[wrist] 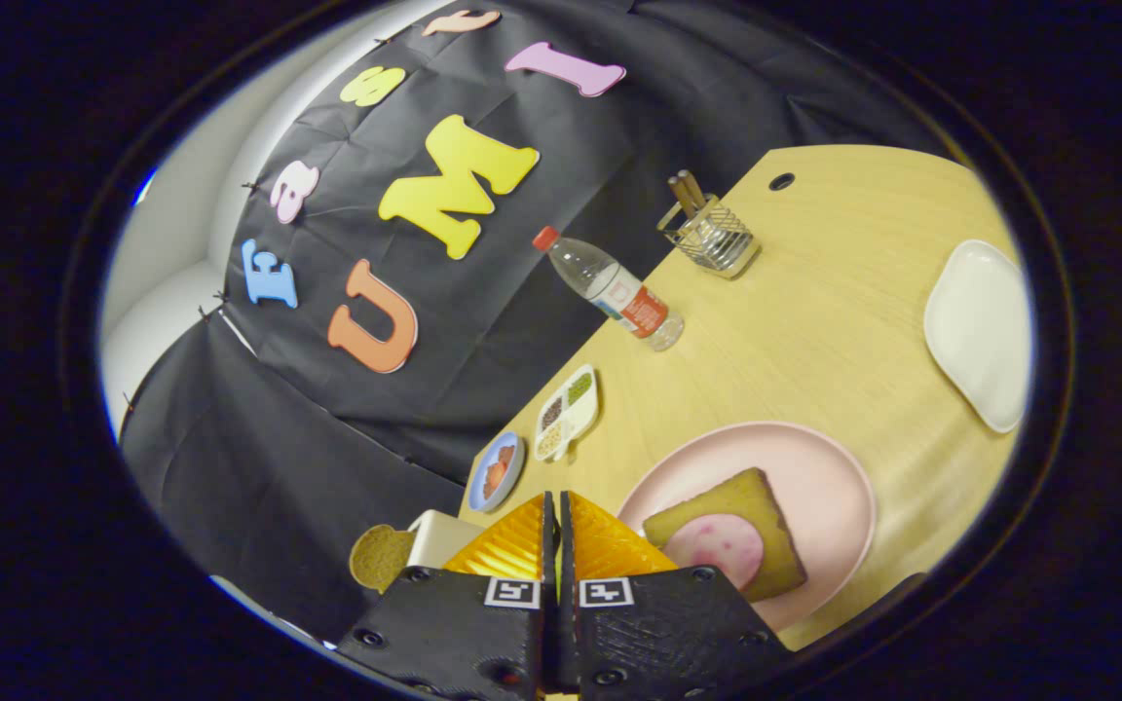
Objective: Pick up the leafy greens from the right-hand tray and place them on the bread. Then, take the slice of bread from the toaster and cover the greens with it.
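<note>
Gripper [557, 506] fingers nearly closed, only a thin greenish sliver visible in the gap, so whether they hold the leafy greens cannot be told; target bread [777, 560] with pink slice on pink plate [814, 458] lies just beside at 3 o'clock, toaster [439, 535] at 9 o'clock.

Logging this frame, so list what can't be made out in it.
Gripper view:
- White toaster: mostly hidden behind the claw, whose orange fingers are shut.
- Small blue dish: reddish contents too small to identify.
- Wire holder: brown sticks in it too small to name.
- Whether the fingers pinch anything: unclear.
</note>
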`<state>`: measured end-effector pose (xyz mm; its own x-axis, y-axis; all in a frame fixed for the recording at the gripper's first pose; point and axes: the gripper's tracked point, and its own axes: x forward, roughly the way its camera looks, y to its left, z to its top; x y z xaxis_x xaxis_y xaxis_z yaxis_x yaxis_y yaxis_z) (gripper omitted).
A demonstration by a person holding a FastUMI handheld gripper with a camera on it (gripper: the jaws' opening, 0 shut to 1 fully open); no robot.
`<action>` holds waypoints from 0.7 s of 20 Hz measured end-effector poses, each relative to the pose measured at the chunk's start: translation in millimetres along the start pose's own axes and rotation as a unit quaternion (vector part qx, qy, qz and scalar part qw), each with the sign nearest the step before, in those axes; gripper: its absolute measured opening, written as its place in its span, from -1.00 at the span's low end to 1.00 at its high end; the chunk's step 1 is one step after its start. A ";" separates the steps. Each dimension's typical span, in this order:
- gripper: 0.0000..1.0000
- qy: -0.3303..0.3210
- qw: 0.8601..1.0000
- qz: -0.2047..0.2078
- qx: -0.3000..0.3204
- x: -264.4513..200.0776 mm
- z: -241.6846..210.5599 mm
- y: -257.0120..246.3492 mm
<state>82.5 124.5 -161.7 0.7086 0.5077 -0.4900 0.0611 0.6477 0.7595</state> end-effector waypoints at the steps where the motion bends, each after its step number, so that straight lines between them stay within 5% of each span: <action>1: -0.99 -0.005 1.000 -0.015 -0.011 -0.9 2.6 -13.5; 6: -1.00 -0.032 0.996 -0.078 -0.039 -6.5 15.2 -70.2; 12: -0.99 -0.017 0.992 -0.100 -0.077 -8.4 7.1 -96.7; 14: -0.78 -0.017 0.989 -0.103 -0.100 -10.5 7.7 -97.6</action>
<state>74.5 51.6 -227.4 0.7195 0.3356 -0.6080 0.0690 0.8366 0.5435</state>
